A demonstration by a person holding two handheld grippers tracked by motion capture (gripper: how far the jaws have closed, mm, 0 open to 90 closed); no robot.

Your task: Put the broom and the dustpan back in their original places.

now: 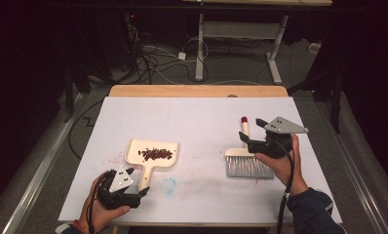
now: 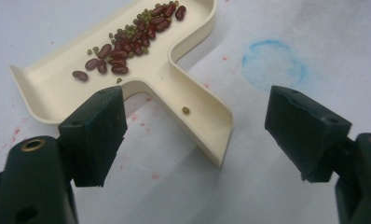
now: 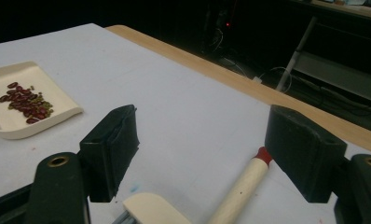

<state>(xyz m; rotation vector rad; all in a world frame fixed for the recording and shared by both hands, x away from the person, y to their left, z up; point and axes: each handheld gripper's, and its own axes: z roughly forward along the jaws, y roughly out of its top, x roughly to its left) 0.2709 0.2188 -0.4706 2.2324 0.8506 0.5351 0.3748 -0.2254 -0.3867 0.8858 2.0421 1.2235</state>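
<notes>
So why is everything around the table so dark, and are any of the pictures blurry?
High view: light falls on the white table; the room behind is dim. Left gripper view: beans sharp, the dustpan casts a soft shadow. Right gripper view: brush handle slightly soft, background nearly black.

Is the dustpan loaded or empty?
Loaded: red and green beans lie piled in the cream dustpan, with one stray green bean on its handle.

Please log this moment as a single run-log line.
left gripper: open, at dustpan handle | right gripper: open, above brush | beans: in dustpan
</notes>
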